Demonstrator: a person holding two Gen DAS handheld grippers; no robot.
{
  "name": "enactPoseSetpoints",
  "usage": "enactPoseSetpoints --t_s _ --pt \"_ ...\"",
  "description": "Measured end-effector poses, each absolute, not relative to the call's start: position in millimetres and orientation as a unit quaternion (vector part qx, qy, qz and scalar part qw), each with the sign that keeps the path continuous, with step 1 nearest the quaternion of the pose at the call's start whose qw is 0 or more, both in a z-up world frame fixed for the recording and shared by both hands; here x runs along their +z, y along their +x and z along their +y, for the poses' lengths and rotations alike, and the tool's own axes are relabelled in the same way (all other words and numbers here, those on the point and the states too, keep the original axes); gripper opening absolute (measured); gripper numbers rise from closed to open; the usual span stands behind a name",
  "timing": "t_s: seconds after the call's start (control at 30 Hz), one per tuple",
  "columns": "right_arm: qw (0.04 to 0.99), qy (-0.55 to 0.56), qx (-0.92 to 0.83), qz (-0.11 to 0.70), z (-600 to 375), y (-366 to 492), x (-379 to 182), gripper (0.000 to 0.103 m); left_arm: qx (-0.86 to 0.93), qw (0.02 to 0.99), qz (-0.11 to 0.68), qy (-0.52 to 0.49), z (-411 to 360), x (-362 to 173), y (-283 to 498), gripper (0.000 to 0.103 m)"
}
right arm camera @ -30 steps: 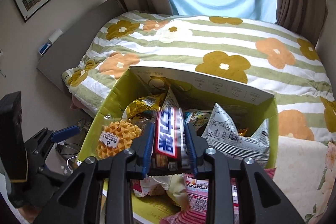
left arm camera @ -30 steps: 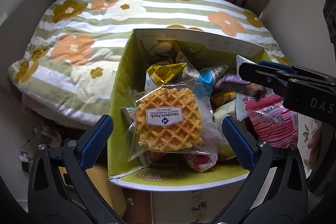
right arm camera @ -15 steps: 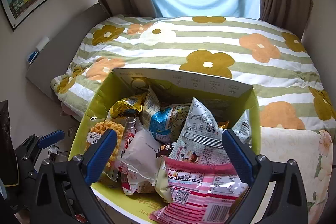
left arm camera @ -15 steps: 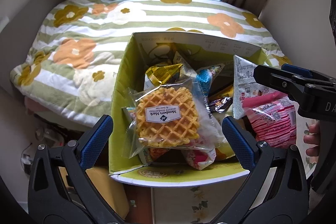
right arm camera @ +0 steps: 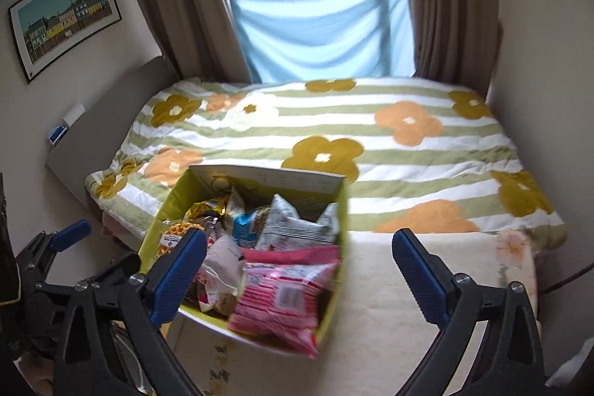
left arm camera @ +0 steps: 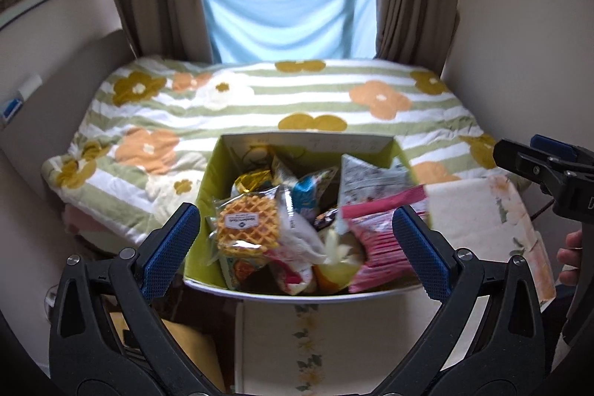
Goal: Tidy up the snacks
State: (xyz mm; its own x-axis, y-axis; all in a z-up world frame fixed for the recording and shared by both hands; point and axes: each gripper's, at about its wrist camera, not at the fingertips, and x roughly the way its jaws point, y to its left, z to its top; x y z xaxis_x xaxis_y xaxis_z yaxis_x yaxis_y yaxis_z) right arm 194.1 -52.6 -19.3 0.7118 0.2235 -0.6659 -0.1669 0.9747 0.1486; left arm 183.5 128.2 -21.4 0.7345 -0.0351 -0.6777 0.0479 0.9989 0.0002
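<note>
A yellow-green cardboard box stands on a cream cloth at the foot of the bed, full of snack packets. A waffle packet lies at its left, a white packet beside it, and a pink packet at the near right. A grey-white bag and a blue packet sit behind. My left gripper hangs open, above and in front of the box. My right gripper is open too, with nothing between its pads.
The bed with a striped, flowered quilt fills the space behind the box. The cream flower-print cloth stretches to the box's right. Walls close in on both sides. A hand shows at the right edge.
The right gripper let go of the wrapped bar over the box and opened wide. Both grippers then drew back and up, so the box looks smaller and lower.
</note>
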Motion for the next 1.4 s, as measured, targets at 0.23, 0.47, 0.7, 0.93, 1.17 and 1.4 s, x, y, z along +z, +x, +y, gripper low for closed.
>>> enactPoseSetpoints --t_s 0.23,0.47,0.7,0.93,1.17,1.4 --pt "0.944 0.014 0.046 0.327 -114.0 116.7 9.2 0.099 -0.028 0.952 0.306 0.001 77.1 19.5 110.9 0.103" --pt "0.953 0.000 0.012 0.304 -154.7 60.7 17.0 0.099 -0.026 0.962 0.272 0.003 35.9 36.7 55.3 0.103" --pt "0.957 0.014 0.002 0.289 -172.4 34.0 19.4 0.099 -0.027 0.965 0.261 0.002 21.3 43.0 27.2 0.103" --pt "0.961 0.020 -0.006 0.275 -173.3 25.2 22.3 0.099 -0.032 0.966 0.255 0.001 23.8 45.3 23.7 0.103" --pt "0.964 0.016 -0.007 0.266 -167.8 27.3 24.4 0.099 -0.031 0.968 0.250 0.000 27.5 45.9 26.9 0.103" --pt "0.964 0.014 -0.009 0.264 -167.0 28.0 23.0 0.099 -0.028 0.969 0.246 0.003 30.3 44.6 30.2 0.103"
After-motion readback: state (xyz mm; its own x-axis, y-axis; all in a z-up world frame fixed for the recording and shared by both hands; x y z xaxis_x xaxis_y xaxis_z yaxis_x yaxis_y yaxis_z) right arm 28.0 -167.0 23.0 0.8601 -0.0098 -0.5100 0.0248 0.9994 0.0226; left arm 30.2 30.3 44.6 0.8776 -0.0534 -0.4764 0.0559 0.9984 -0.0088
